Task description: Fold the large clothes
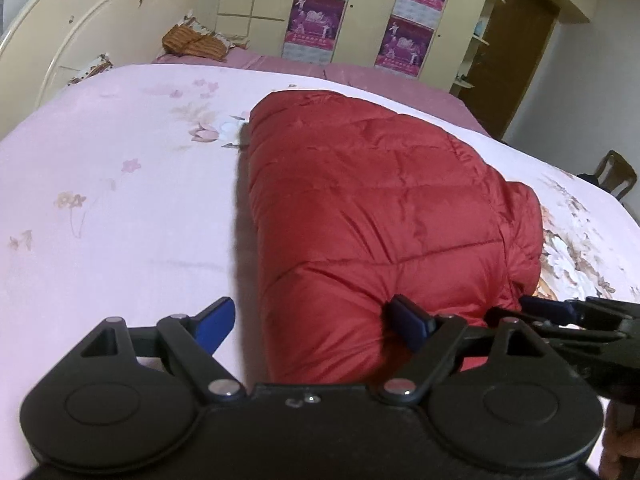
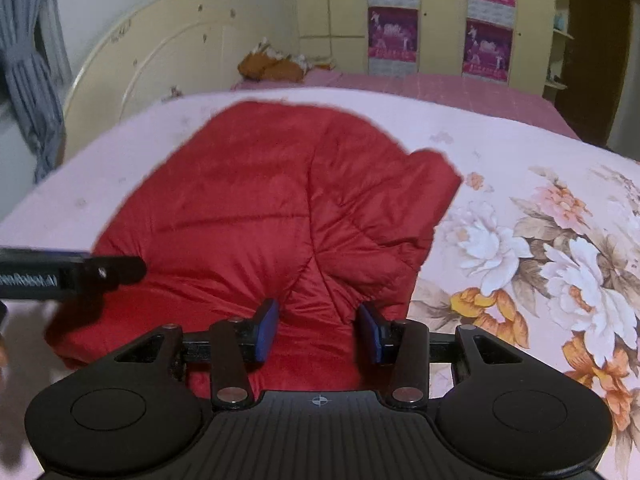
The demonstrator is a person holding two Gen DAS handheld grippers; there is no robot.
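A red quilted jacket lies folded into a thick bundle on the pink floral bedspread. My left gripper stands open at the jacket's near left corner: its right pad rests against the red fabric and its left pad is over bare bedspread. In the right wrist view the jacket fills the middle, and my right gripper is shut on a puckered bunch of its near edge, with creases running out from between the pads. The right gripper also shows in the left wrist view, beside the left one.
A cream headboard and orange-brown pillows stand at the bed's far end. Behind it is a wardrobe with purple posters and a brown door. A wooden chair stands at the right, and a grey curtain hangs at the left.
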